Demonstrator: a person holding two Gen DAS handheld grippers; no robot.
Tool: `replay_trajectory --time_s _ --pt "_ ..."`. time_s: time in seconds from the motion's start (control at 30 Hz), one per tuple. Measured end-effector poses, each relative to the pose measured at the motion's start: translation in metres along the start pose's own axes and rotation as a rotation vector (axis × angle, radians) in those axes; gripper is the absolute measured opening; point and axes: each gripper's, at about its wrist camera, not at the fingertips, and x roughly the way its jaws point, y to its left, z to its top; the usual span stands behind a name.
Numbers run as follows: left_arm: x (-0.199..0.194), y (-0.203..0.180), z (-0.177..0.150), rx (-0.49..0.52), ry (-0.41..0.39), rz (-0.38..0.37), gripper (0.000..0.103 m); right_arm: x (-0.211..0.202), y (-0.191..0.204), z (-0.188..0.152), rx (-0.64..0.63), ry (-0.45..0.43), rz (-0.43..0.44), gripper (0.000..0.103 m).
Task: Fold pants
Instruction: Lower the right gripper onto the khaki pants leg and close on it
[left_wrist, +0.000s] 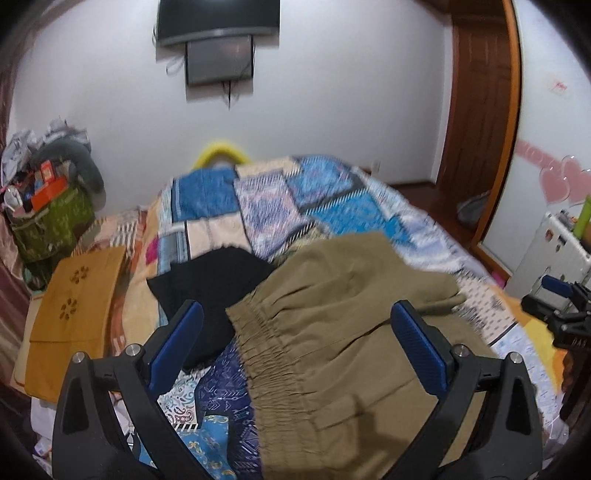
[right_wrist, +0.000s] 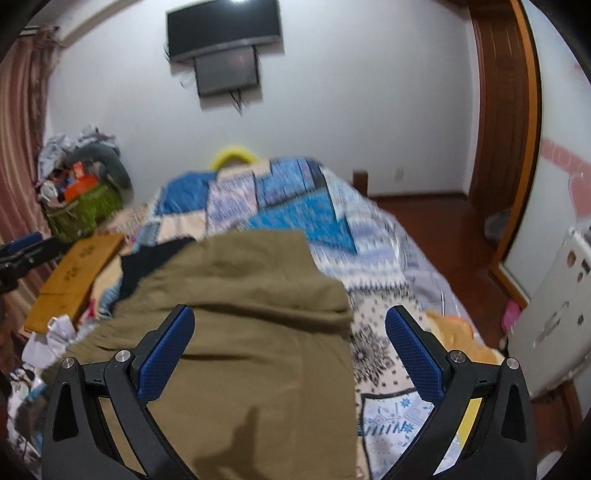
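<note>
Olive-khaki pants (left_wrist: 332, 314) lie folded on a patchwork bedspread (left_wrist: 295, 199), their elastic waistband (left_wrist: 255, 332) on the left. My left gripper (left_wrist: 297, 325) is open and empty, hovering above the waistband end. In the right wrist view the pants (right_wrist: 243, 317) fill the middle, with the folded edge on the right. My right gripper (right_wrist: 290, 328) is open and empty above them. The right gripper also shows at the right edge of the left wrist view (left_wrist: 565, 310). The left gripper shows at the left edge of the right wrist view (right_wrist: 18, 254).
A black garment (left_wrist: 210, 291) lies left of the pants. A wooden lap tray (left_wrist: 74, 306) sits at the bed's left side, with a green basket (left_wrist: 51, 225) of clutter behind. A white cabinet (right_wrist: 550, 321) stands at the right. A TV (right_wrist: 221, 29) hangs on the far wall.
</note>
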Motion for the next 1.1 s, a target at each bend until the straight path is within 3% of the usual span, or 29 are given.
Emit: replay_trajectory --time_s 0.07,0.2,0.43,0.57,0.7,0.9,1.0,1.03,1.1 --pt "0.022 0.008 -0.001 0.000 0.064 0.005 0.095 0.018 -0.015 -0.001 0.023 0.052 0.011 0.102" --pt "0.056 0.019 -0.006 0.005 0.160 0.004 0.087 0.047 -0.032 -0.003 0.059 0.140 0.033 0.089" --pt "0.099 0.028 -0.024 0.034 0.314 -0.016 0.086 0.100 -0.052 -0.019 0.167 0.342 0.155 0.057" --pt "0.120 0.030 -0.038 0.036 0.395 -0.045 0.086 0.123 -0.053 -0.034 0.191 0.451 0.201 0.046" --pt "0.136 0.028 -0.054 0.030 0.465 -0.066 0.086 0.127 -0.060 -0.039 0.208 0.449 0.213 0.046" --pt "0.142 0.033 -0.058 -0.017 0.463 -0.098 0.087 0.141 -0.071 -0.040 0.263 0.468 0.228 0.044" --pt "0.142 0.035 -0.059 -0.023 0.457 -0.080 0.080 0.141 -0.067 -0.039 0.231 0.458 0.225 0.027" --pt "0.142 0.034 -0.058 -0.011 0.448 -0.060 0.075 0.140 -0.063 -0.038 0.210 0.455 0.220 0.016" --pt "0.140 0.030 -0.056 0.026 0.428 -0.028 0.066 0.140 -0.055 -0.036 0.156 0.451 0.196 0.009"
